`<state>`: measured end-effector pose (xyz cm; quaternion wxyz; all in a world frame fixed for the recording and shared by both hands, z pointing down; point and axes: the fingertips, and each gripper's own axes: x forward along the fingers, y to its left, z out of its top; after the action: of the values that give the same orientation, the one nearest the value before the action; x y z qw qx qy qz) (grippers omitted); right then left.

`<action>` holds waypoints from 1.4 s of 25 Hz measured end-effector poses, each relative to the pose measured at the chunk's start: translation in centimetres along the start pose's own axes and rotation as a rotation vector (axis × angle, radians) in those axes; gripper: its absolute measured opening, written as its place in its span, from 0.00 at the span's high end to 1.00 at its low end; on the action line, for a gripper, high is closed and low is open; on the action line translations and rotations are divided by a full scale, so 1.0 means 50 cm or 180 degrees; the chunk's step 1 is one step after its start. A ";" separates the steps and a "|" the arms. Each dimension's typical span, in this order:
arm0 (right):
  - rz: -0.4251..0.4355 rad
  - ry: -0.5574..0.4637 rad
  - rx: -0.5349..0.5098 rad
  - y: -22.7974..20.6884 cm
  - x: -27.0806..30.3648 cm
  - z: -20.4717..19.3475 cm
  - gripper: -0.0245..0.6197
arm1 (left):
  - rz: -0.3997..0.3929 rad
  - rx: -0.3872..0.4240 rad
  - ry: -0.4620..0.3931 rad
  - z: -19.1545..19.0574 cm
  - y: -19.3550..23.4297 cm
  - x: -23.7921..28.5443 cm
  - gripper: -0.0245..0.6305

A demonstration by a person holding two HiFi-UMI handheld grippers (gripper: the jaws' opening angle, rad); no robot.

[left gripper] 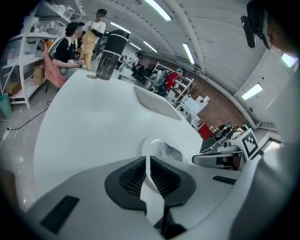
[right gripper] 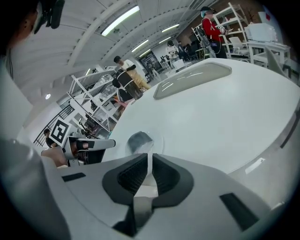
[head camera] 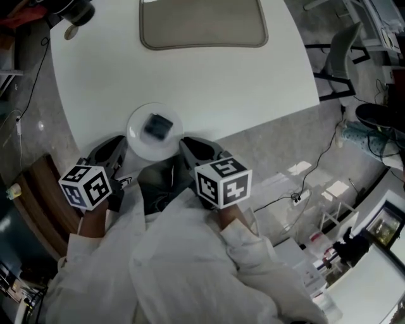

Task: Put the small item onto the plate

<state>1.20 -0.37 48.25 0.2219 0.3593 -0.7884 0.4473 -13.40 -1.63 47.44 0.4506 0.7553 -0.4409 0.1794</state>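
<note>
A small dark item (head camera: 158, 124) lies on the round white plate (head camera: 140, 144) at the near edge of the white table. From the right gripper view the item (right gripper: 139, 139) shows just beyond the jaws; in the left gripper view the plate (left gripper: 151, 144) lies right ahead. My left gripper (head camera: 119, 140) sits just left of the plate, and my right gripper (head camera: 185, 143) just right of it. Both are apart from the item. The left gripper (left gripper: 147, 161) and right gripper (right gripper: 151, 159) each have their jaws shut with nothing between them.
A grey mat (head camera: 202, 25) lies at the table's far side. A black container (head camera: 79, 11) stands at the far left corner. The table's near edge (head camera: 253, 126) runs close by the plate. A wooden chair (head camera: 38, 202) and floor cables (head camera: 304, 190) are below.
</note>
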 end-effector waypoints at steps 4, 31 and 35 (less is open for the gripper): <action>-0.0021 -0.0009 0.0073 -0.006 0.003 -0.001 0.93 | 0.0048 -0.0042 0.0070 -0.006 0.011 0.004 0.94; -0.0090 0.0113 0.0306 -0.026 0.019 -0.021 0.82 | -0.0160 -0.0330 0.0434 -0.039 0.005 0.031 0.81; -0.0081 0.0136 0.0350 -0.028 0.026 -0.019 0.82 | -0.0178 -0.0352 0.0456 -0.038 0.005 0.032 0.80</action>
<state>1.46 -0.50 50.34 0.2242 0.3713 -0.7531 0.4947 -12.51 -0.88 49.65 0.5268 0.7265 -0.3955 0.1956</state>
